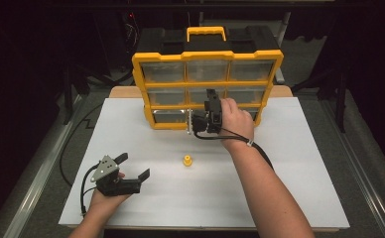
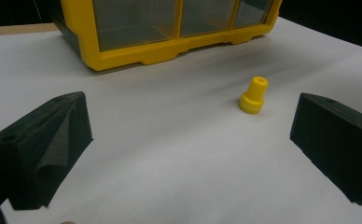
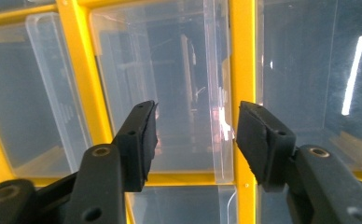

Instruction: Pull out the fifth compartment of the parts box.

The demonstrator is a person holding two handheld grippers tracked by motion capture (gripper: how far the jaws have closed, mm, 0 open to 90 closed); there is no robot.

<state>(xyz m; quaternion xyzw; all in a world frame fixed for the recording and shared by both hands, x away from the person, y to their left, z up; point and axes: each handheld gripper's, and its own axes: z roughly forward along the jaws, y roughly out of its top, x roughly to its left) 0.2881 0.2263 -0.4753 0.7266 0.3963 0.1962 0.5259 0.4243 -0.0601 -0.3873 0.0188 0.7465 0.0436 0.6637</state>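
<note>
A yellow organiser (image 1: 159,56) with clear drawers stands upright at the back of the white table (image 1: 289,163). My right gripper (image 1: 195,122) is up against its lower drawers, held in a person's hand. In the right gripper view the jaws of the right gripper (image 3: 195,140) straddle the raised clear lip of a drawer (image 3: 219,93); a gap shows at the left pad (image 3: 146,140), so it is open. A small yellow plug (image 1: 187,160) stands on the table. My left gripper (image 1: 133,166) rests at the front left, open and empty, facing the plug (image 2: 254,95).
A black case with a yellow handle (image 1: 206,32) sits behind the organiser. The organiser's yellow base (image 2: 137,55) lies ahead of the left gripper (image 2: 191,112). Cables trail from both grippers across the table. Dark floor surrounds the table.
</note>
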